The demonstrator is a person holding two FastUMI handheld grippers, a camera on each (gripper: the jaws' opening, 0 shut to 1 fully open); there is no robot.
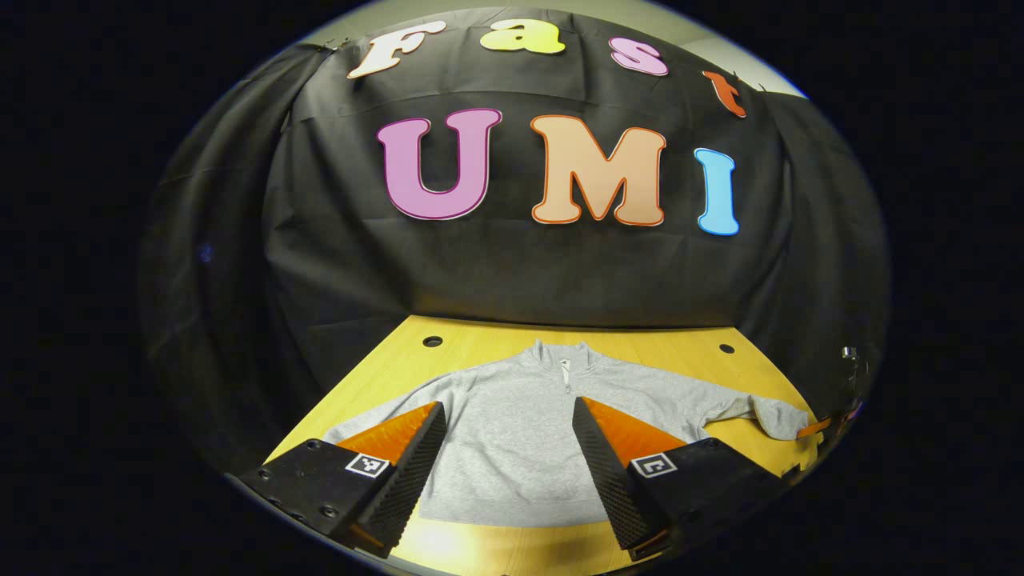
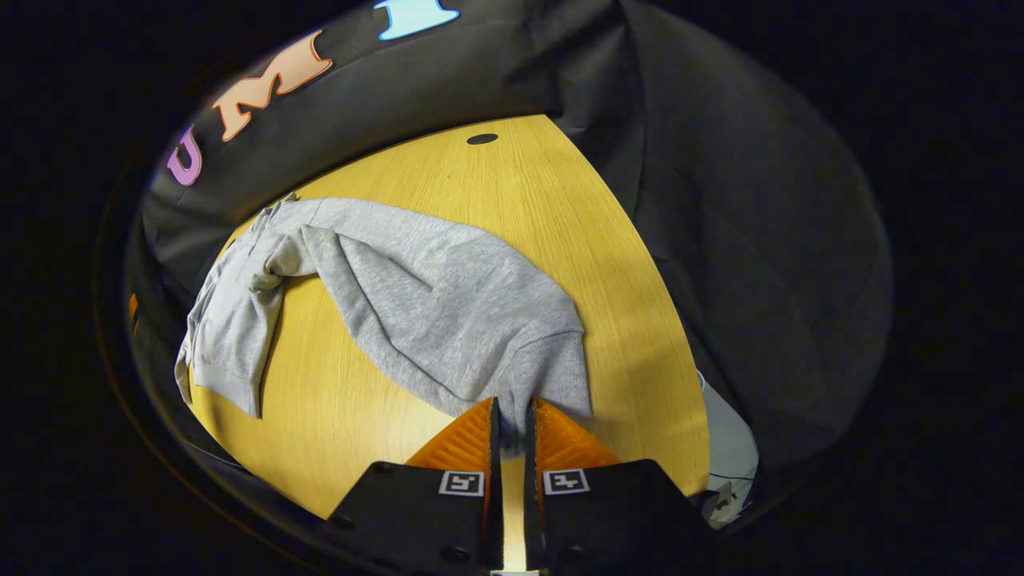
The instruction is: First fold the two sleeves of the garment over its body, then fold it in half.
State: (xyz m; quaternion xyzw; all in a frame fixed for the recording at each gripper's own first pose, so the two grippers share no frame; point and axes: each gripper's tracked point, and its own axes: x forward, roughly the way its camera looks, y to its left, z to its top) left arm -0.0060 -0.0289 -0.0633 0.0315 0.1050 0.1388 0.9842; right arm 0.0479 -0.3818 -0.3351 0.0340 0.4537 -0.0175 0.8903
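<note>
**Sleeve cuff gripped at right; left jaws wide above hem**

In the left gripper view, the grey garment (image 1: 528, 432) is seen spread flat at lower centre on the wooden table (image 1: 480, 340), collar toward the booth's wall. The left gripper (image 1: 510, 448) is held with jaws wide apart above the hem, nothing between them. Bare wood is seen past collar and hem. In the right gripper view, the right gripper (image 2: 512, 420) is closed on the sleeve cuff (image 2: 552, 372) at lower centre. Open tabletop lies on both sides. No legible garment label is seen.

Matt fleece garment (image 1: 512, 432), wooden table (image 2: 512, 200)
</note>
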